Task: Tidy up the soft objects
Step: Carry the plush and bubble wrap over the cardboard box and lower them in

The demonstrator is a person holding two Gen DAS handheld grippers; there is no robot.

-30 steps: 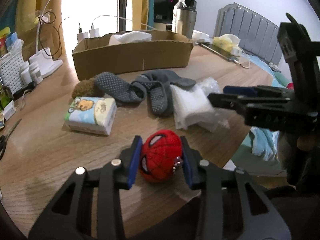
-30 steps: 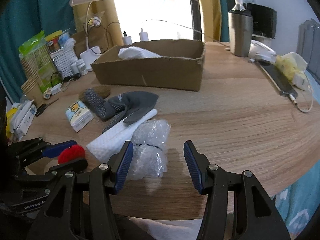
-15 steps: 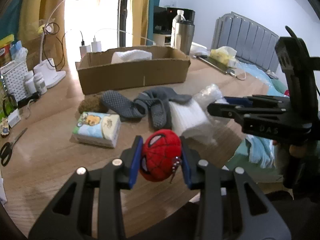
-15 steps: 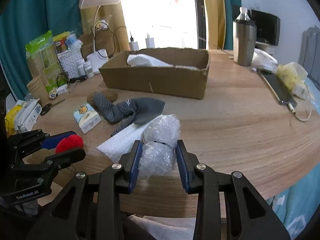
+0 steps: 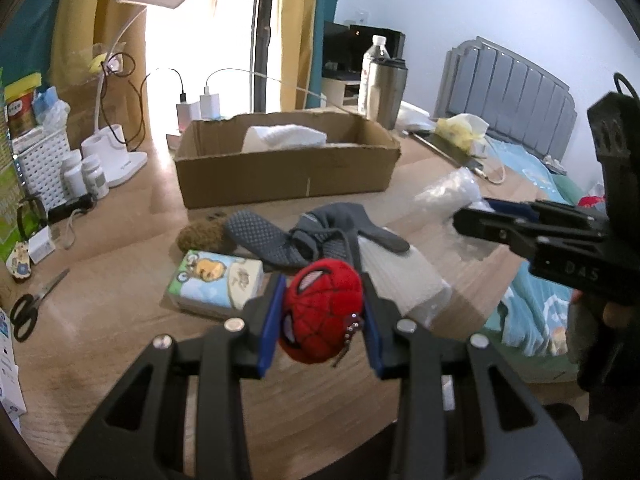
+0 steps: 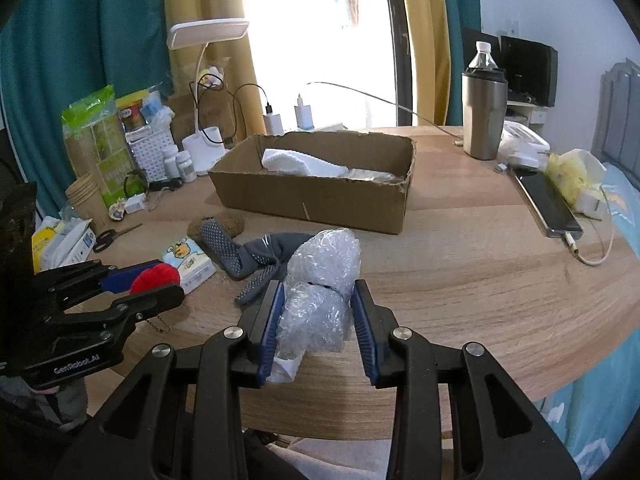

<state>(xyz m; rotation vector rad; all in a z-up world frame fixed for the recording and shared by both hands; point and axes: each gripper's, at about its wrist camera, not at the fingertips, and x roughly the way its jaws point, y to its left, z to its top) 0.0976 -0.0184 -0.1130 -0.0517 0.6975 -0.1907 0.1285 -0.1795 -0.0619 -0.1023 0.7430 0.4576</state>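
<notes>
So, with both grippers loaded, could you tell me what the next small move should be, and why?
Probably carry both forward over the open cardboard box. The left gripper clamps the red spider-mask plush ball, the right gripper the clear bubble-wrap bundle, and a white folded cloth already lies inside.

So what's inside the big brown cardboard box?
Inside the open brown cardboard box lies a folded white towel-like cloth, with something shiny and crinkly beside it. The box's front wall hides the bottom, so anything lying lower down cannot be seen.
</notes>
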